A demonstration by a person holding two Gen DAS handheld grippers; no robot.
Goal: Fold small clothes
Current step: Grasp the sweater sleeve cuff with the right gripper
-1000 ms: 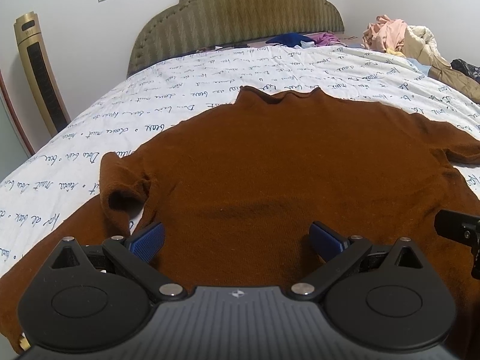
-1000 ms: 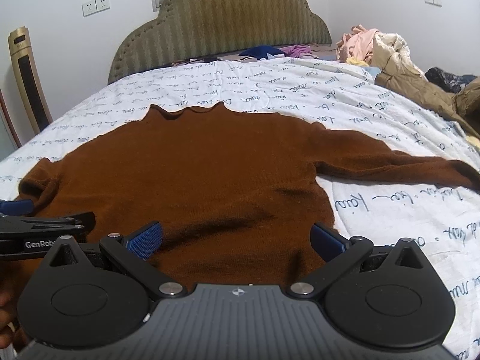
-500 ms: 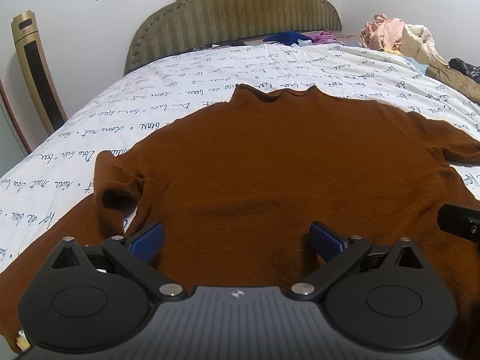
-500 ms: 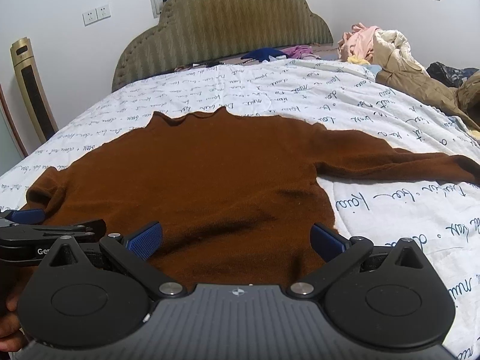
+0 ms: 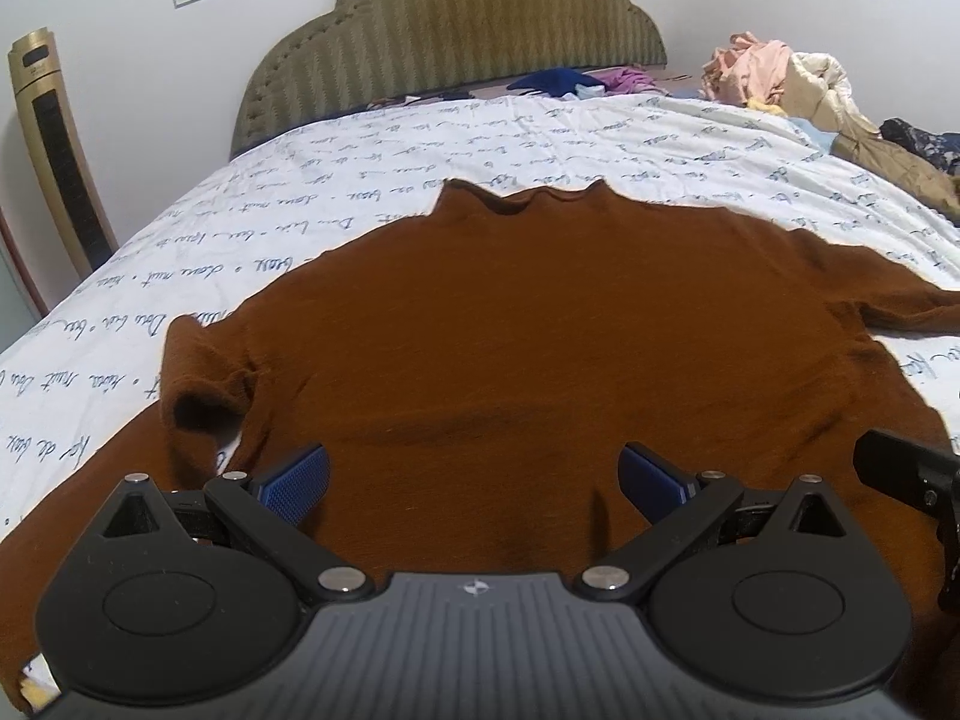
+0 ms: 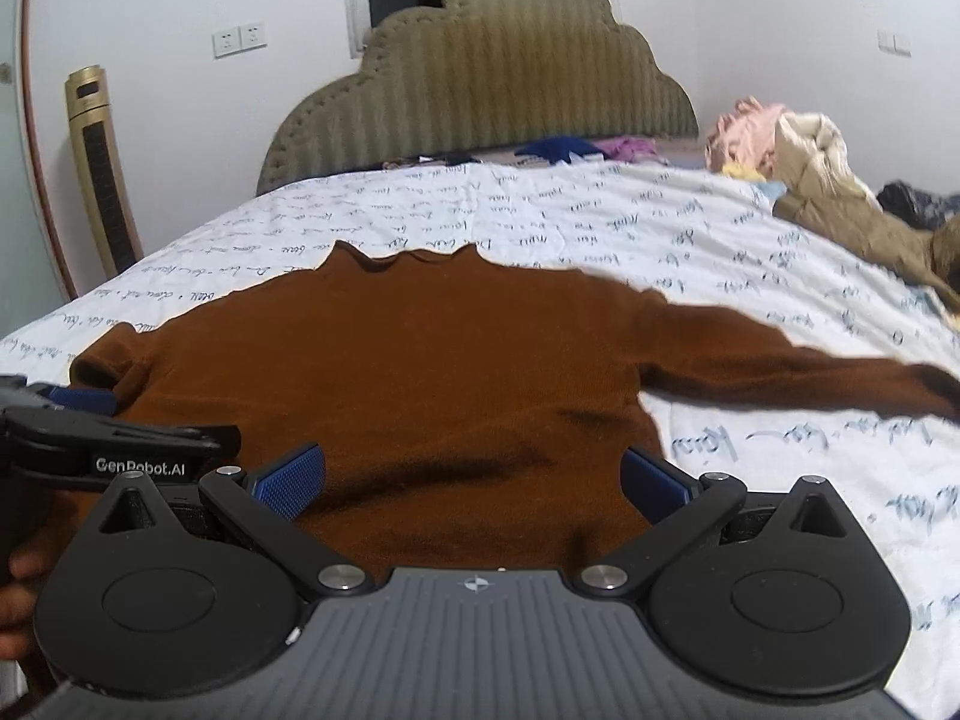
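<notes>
I see the bed (image 5: pixel 420 138) filling both views, its white cover printed all over with blue handwriting-style script, smooth with only soft ripples. Behind it rises a padded headboard (image 6: pixel 480 72), olive-tan, ribbed in vertical stripes, with a scalloped, stud-edged top. A tall gold tower appliance (image 5: pixel 60 150) with a dark slotted panel leans by the wall on the left. A heap of loose clothes (image 6: pixel 804 150), pink, cream and khaki, is piled on the far right of the bed.

The brown sweater (image 5: pixel 540 348) lies flat across the near part of the bed, neck toward the headboard. It is a soft, matte knit with a wavy collar edge. Its sleeve on my right stretches straight out over the cover (image 6: pixel 810 366); the sleeve on my left is bent back on itself, its cuff opening showing (image 5: pixel 198 402).

My left gripper (image 5: pixel 474 480) hovers just above the hem area, jaws spread wide, its blue textured pads (image 5: pixel 297 483) holding nothing. My right gripper (image 6: pixel 474 480) is equally wide open over the sweater's lower right side, also empty. I cannot tell whether either pad brushes the knit.
</notes>
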